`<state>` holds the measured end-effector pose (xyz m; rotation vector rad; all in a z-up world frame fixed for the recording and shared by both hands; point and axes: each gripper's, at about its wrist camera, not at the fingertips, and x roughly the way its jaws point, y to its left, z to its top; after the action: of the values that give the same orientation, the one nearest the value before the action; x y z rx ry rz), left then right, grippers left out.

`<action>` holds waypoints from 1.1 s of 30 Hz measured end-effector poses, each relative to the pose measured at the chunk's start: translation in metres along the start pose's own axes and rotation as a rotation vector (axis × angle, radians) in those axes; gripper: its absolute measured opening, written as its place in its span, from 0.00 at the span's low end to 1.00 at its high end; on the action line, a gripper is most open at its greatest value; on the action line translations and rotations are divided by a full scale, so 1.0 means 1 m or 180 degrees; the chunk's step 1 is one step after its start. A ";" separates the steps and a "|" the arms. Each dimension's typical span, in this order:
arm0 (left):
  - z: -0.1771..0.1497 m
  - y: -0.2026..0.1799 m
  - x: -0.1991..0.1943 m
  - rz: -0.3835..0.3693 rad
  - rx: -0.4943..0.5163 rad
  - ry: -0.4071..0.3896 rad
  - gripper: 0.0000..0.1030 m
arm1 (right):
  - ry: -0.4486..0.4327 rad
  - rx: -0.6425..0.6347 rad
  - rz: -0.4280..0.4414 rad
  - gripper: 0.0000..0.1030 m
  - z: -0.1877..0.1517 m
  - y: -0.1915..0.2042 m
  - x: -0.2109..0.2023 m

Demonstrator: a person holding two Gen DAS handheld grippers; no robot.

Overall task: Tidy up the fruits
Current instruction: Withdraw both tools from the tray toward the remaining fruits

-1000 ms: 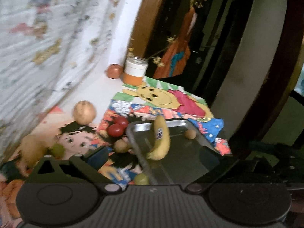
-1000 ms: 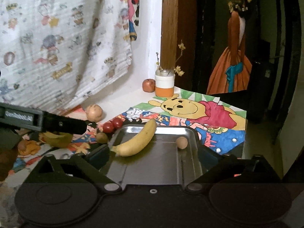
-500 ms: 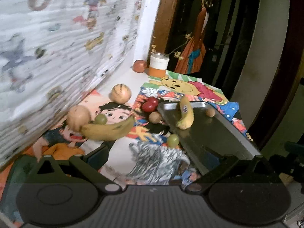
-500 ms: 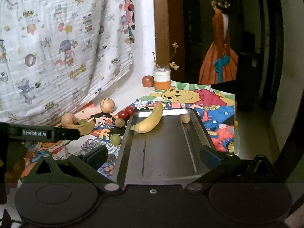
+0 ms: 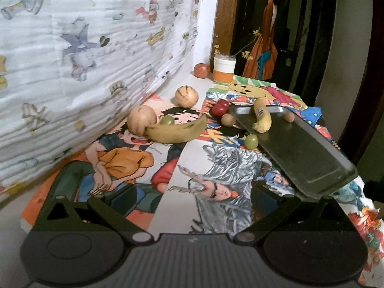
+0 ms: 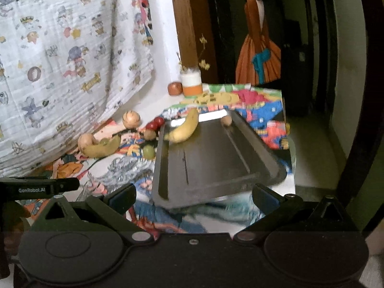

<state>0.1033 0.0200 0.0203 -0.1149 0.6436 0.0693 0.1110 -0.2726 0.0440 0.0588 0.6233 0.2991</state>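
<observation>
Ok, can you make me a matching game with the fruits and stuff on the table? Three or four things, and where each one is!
Things:
1. stickered banana
2. spotty banana
3. apple
4. green grape

Places:
A. lying on the cartoon cloth, beside a tan round fruit
B. at the back, next to the white and orange jar
C. inside the metal tray, at its far end
D. on the cloth, just outside the tray's edge

Pairs: 1-C, 2-A, 3-B, 4-D
</observation>
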 end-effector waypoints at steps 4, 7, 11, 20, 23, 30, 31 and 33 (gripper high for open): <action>-0.005 -0.002 -0.004 -0.0012 0.0066 0.0020 1.00 | 0.0151 -0.0007 0.0030 1.00 -0.008 0.007 0.005; -0.009 -0.005 -0.006 -0.0014 0.0129 0.0032 1.00 | 0.0226 -0.0042 0.0059 1.00 -0.012 0.012 0.008; -0.012 -0.007 -0.007 0.0002 0.0182 0.0051 1.00 | 0.0296 -0.0065 0.0080 1.00 -0.015 0.016 0.011; -0.019 0.002 -0.009 0.0052 0.0246 0.0124 1.00 | 0.0422 -0.0173 0.0168 1.00 -0.018 0.028 0.017; -0.020 0.010 -0.010 0.0105 0.0215 0.0139 1.00 | 0.0444 -0.0256 0.0228 1.00 -0.017 0.035 0.019; -0.014 0.027 -0.003 0.0278 0.0100 0.0167 1.00 | 0.0367 -0.0590 0.0320 1.00 -0.007 0.051 0.021; -0.014 0.029 -0.002 0.0288 0.0092 0.0156 1.00 | 0.0355 -0.0654 0.0341 1.00 -0.004 0.053 0.021; -0.010 0.032 -0.001 0.0299 0.0079 0.0125 1.00 | 0.0314 -0.0794 0.0386 1.00 0.002 0.057 0.022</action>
<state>0.0933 0.0506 0.0096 -0.0620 0.6887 0.1500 0.1148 -0.2119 0.0417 -0.1592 0.6772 0.4973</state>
